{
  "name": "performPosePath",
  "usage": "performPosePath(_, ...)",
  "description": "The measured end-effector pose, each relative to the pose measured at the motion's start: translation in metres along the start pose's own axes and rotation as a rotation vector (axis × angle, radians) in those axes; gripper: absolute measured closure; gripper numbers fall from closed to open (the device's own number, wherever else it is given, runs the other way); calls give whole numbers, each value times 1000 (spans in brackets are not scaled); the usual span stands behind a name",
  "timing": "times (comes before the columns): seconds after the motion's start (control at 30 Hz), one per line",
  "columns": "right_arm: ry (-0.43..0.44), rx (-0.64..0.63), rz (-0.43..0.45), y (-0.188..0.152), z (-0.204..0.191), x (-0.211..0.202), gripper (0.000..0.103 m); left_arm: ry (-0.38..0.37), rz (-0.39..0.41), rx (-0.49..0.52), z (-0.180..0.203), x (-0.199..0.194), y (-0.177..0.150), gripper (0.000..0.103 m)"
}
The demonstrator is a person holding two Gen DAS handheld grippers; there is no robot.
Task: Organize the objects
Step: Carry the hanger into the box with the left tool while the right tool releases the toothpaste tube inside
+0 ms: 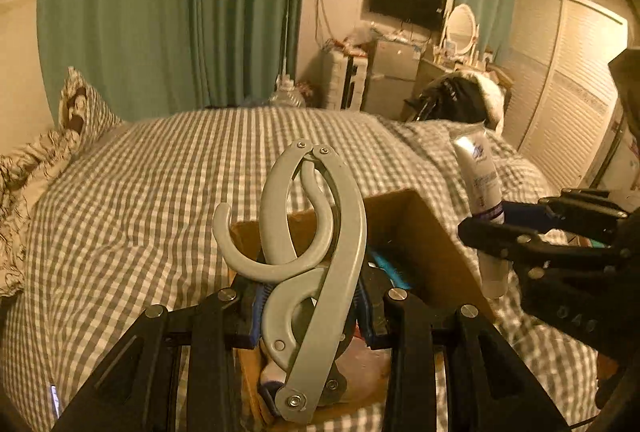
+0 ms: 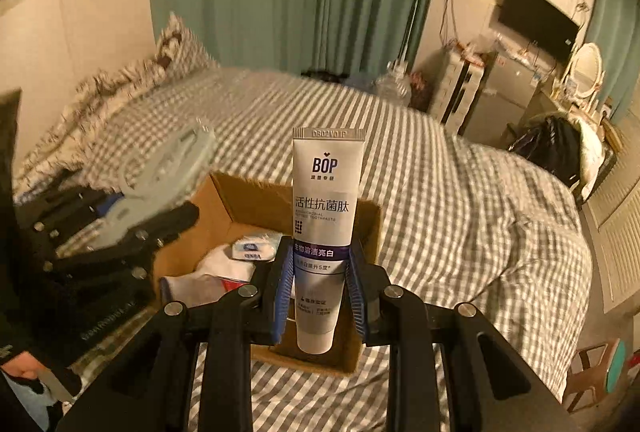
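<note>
My left gripper (image 1: pixel 308 308) is shut on a grey folding hanger (image 1: pixel 320 252) and holds it upright over an open cardboard box (image 1: pixel 424 232) on the bed. My right gripper (image 2: pixel 320 292) is shut on a white BOP toothpaste tube (image 2: pixel 326 208), held upright over the same box (image 2: pixel 232 208). The right gripper and tube (image 1: pixel 482 184) show at the right of the left wrist view. The left gripper with the hanger (image 2: pixel 160 168) shows blurred at the left of the right wrist view. The box holds white cloth items (image 2: pixel 216 272) and a small packet (image 2: pixel 252 248).
The box sits on a grey checked bedspread (image 1: pixel 160 192). Pillows (image 2: pixel 120 92) lie at the bed's head by green curtains (image 1: pixel 160 12). A dark bag (image 2: pixel 552 144), a dresser with mirror (image 2: pixel 584 72), a TV (image 1: pixel 408 0) and a wardrobe (image 1: pixel 568 104) stand beyond.
</note>
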State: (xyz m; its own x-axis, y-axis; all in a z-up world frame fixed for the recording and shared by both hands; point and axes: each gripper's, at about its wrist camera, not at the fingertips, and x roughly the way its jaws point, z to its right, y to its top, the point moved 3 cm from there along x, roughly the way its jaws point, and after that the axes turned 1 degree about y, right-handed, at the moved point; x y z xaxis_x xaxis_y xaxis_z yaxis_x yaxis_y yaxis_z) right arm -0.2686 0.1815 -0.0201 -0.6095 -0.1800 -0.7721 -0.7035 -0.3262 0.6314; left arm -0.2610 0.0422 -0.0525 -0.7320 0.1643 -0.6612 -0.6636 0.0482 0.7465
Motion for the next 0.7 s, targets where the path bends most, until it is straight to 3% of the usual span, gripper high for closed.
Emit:
performPosePath(0.23,22,11,-122,-11,-2,65,78,-10,-89,-5,-7,41,-21,68)
performPosePath(0.5,37,48,-103,-13,7,69,77,-30,-114,-10,-4,53,-27,66)
performPosePath(0.6,19,71,-75,-9,12,60,53,-36,-113,-27,-5,51,-25,51)
performPosePath(0.63,14,84,-61,-8,14,55,46,-34,-108,-33,-5,48,-23,42)
performPosePath(0.7,13,113,-30,-5,20,46,45,-17,-78,-32,-5,41,-18,32)
